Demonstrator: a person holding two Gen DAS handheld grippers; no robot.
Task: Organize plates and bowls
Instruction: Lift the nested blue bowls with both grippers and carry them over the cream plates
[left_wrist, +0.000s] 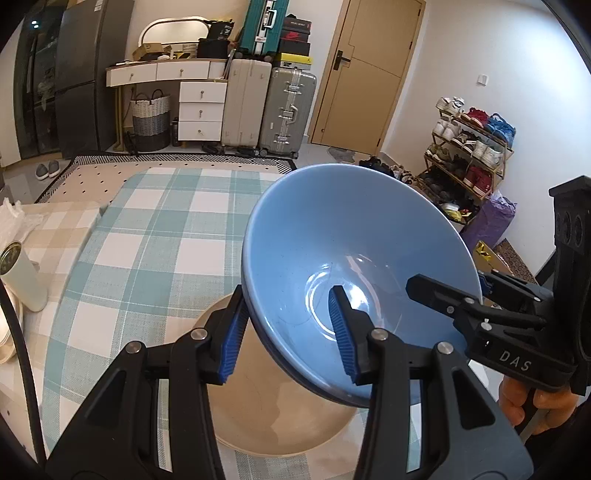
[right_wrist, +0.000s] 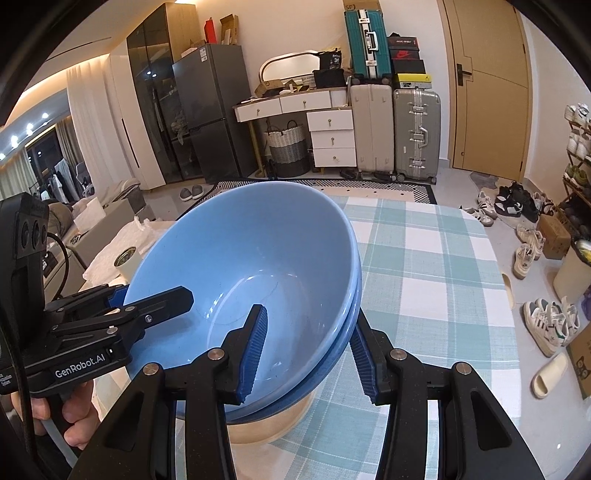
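Held thing: a stack of glossy light-blue ceramic bowls (left_wrist: 354, 266), one nested in another to judge by the doubled rim, carried tilted above the counter.
Left tongs (left_wrist: 288, 332): clenched on the stack's near-left wall, one blue ribbed pad inside the bowl, the other outside.
Right tongs (right_wrist: 308, 350): clenched on the opposite wall in the same way, one pad inside, one outside.
Key relation: the blue stack hangs directly over a wide beige ceramic bowl (left_wrist: 273, 413) standing near the counter's near edge on the teal-and-white checked cloth (left_wrist: 155, 229); whether the two touch cannot be told.
Nearer hand: neither; the two tongs grip opposite sides, so the load is shared and would have to be lowered evenly.
Judged step: nesting the blue stack into the beige bowl, which calls for levelling the tilt before release.
Left wrist view only: most of the beige bowl's hollow and rim, showing it empty under the stack.
Right wrist view only: the beige bowl's outer wall, and the doubled blue rim seen edge-on.
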